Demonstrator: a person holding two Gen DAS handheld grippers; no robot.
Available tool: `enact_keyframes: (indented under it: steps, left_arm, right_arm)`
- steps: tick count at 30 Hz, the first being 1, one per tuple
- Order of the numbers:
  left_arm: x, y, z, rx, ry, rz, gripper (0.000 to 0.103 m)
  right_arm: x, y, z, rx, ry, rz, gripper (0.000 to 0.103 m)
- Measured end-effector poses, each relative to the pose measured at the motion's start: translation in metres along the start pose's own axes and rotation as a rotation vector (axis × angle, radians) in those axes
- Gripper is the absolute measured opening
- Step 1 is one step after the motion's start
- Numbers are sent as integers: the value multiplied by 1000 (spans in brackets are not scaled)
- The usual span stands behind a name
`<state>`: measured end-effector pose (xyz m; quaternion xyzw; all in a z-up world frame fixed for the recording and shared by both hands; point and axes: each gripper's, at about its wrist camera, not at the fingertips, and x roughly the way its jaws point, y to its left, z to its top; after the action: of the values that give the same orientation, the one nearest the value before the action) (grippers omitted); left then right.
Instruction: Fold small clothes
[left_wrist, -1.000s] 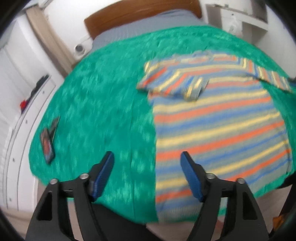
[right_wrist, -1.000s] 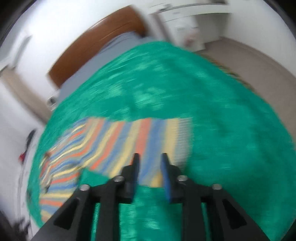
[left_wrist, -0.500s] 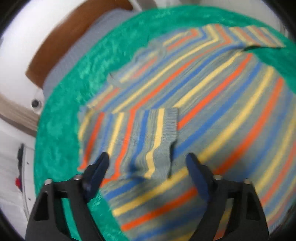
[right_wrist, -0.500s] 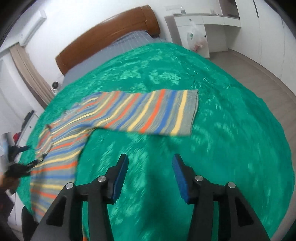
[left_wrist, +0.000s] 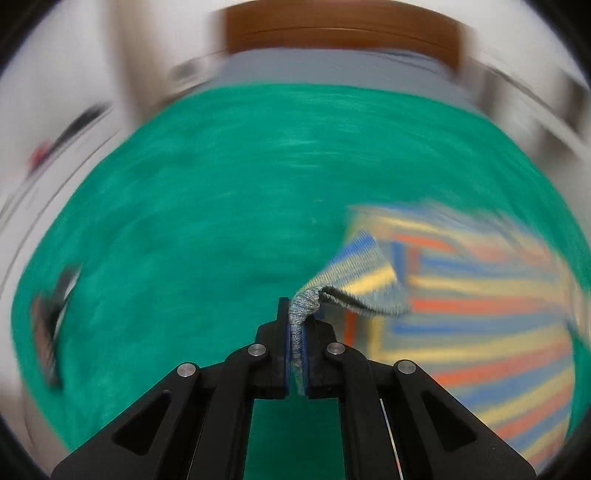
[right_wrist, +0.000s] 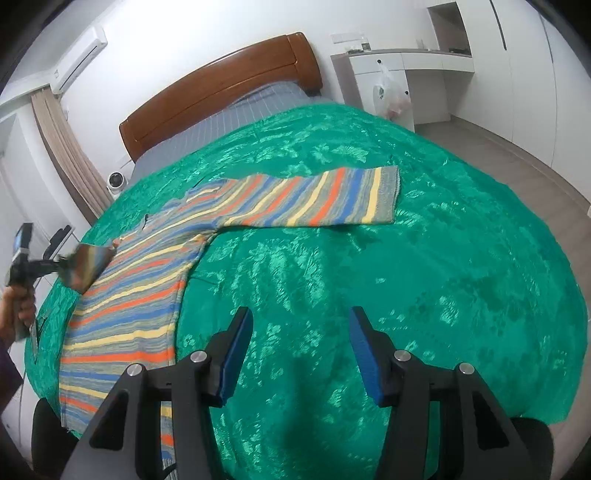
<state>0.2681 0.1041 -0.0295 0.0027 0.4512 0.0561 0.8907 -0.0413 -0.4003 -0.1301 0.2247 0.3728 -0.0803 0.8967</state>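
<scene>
A striped sweater (right_wrist: 140, 280) in orange, blue, yellow and grey lies on the green bedspread (right_wrist: 406, 258), its right sleeve (right_wrist: 325, 199) stretched out flat to the right. My left gripper (left_wrist: 298, 325) is shut on the cuff of the left sleeve (left_wrist: 354, 280) and holds it lifted off the bed; it also shows at the left edge of the right wrist view (right_wrist: 55, 266). My right gripper (right_wrist: 301, 328) is open and empty above bare bedspread, in front of the right sleeve.
A wooden headboard (right_wrist: 221, 88) and grey sheet (right_wrist: 236, 118) are at the far end. A dark flat object (left_wrist: 50, 332) lies near the bed's left edge. A white desk (right_wrist: 402, 70) with a hanging bag stands at the right, with floor beyond.
My left gripper has closed on the left sleeve's cuff and pulled it up and leftward. My right gripper has opened wider and drawn back from the right sleeve.
</scene>
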Motion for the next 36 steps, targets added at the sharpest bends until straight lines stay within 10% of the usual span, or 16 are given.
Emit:
enact_keyframes:
  steps: [4, 22, 27, 32, 36]
  left_arm:
    - [32, 72, -4, -171, 91, 149, 2]
    - [87, 104, -49, -234, 158, 148, 4]
    - [76, 119, -58, -270, 120, 98, 23]
    - [31, 133, -79, -328, 37, 96, 71]
    - [-2, 110, -117, -312, 23, -38, 83]
  right_arm:
    - [8, 8, -8, -5, 28, 5, 53]
    - [22, 10, -14, -17, 68, -43, 53]
    - [19, 12, -14, -17, 55, -63, 55]
    - [11, 16, -13, -24, 24, -84, 60]
    - [9, 23, -8, -46, -7, -94, 71]
